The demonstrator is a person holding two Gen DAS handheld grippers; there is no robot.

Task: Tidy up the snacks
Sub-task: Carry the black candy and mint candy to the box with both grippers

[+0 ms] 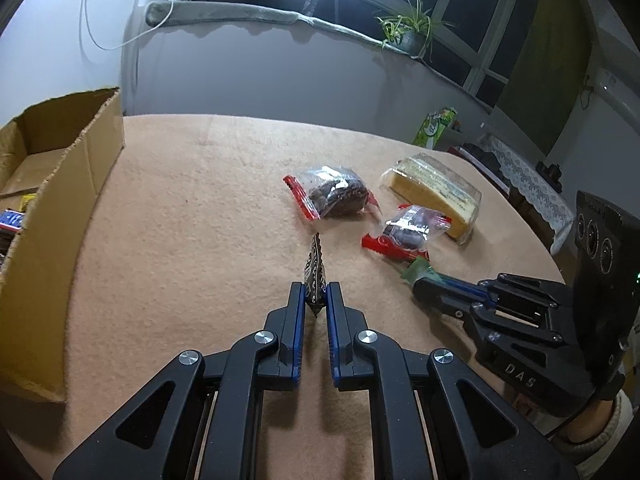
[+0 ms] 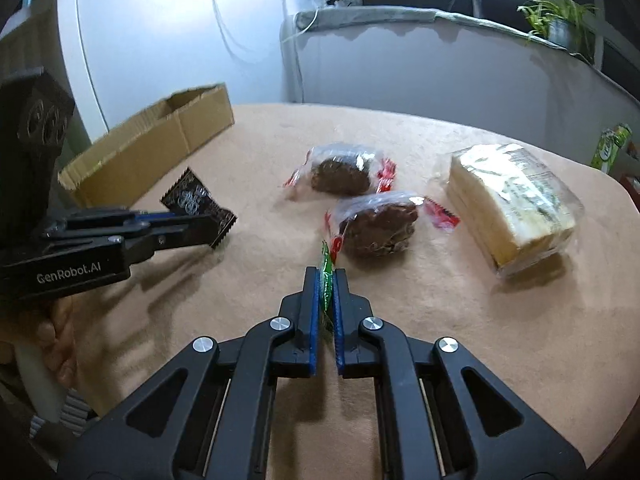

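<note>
My left gripper (image 1: 316,286) is shut on a small black snack packet (image 1: 315,276), held above the table; it also shows in the right wrist view (image 2: 198,206). My right gripper (image 2: 327,274) is shut on a small green packet (image 2: 326,276), whose tip shows in the left wrist view (image 1: 416,271). Two clear-wrapped brown cakes (image 1: 338,194) (image 1: 408,230) lie ahead on the table, also in the right wrist view (image 2: 340,172) (image 2: 378,226). A wrapped yellow sponge cake (image 2: 512,204) lies to their right. An open cardboard box (image 1: 60,196) stands at the left.
The round table has a tan cloth (image 1: 200,220). The box holds several snacks (image 1: 12,220). A green carton (image 1: 434,128) stands beyond the table's far right edge. A wall and a windowsill with a plant (image 1: 408,32) lie behind.
</note>
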